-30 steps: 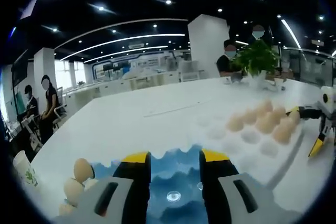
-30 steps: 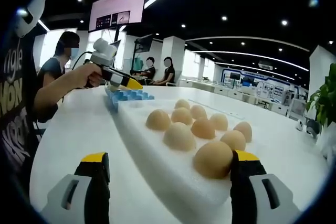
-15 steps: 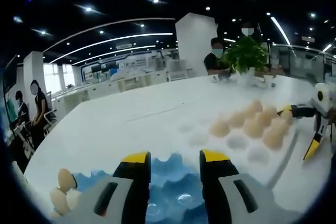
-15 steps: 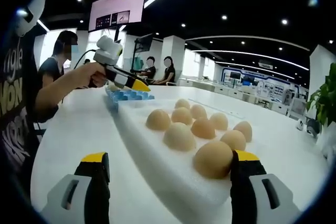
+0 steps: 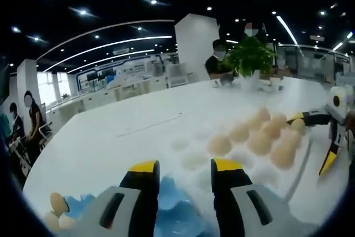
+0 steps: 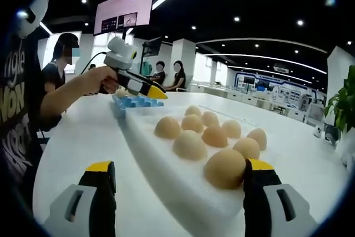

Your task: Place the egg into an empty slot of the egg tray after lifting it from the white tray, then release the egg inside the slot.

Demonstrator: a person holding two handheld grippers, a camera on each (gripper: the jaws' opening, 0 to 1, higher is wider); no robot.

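Note:
A white foam tray [image 6: 166,184] carries several tan eggs; the nearest egg [image 6: 224,167] lies against the inside of my right gripper's right finger. My right gripper [image 6: 180,170] is wide open, astride the tray's near corner. In the left gripper view the same white tray [image 5: 302,162] sits to the right with its eggs [image 5: 219,145], and the right gripper [image 5: 324,137] is at its far end. My left gripper [image 5: 185,166] is open with nothing between its fingers, over the blue egg tray [image 5: 172,217]. A hand holds that left gripper [image 6: 136,86] above the blue tray [image 6: 133,102].
Two or three eggs [image 5: 55,206] rest at the blue tray's left end. A potted plant [image 5: 249,56] stands at the white table's [image 5: 127,131] far side, with people seated behind it. A person's arm [image 6: 61,90] reaches in from the left.
My left gripper has moved from over the blue tray toward the white tray, so the blue tray has slid down in its view. The right gripper has stayed still.

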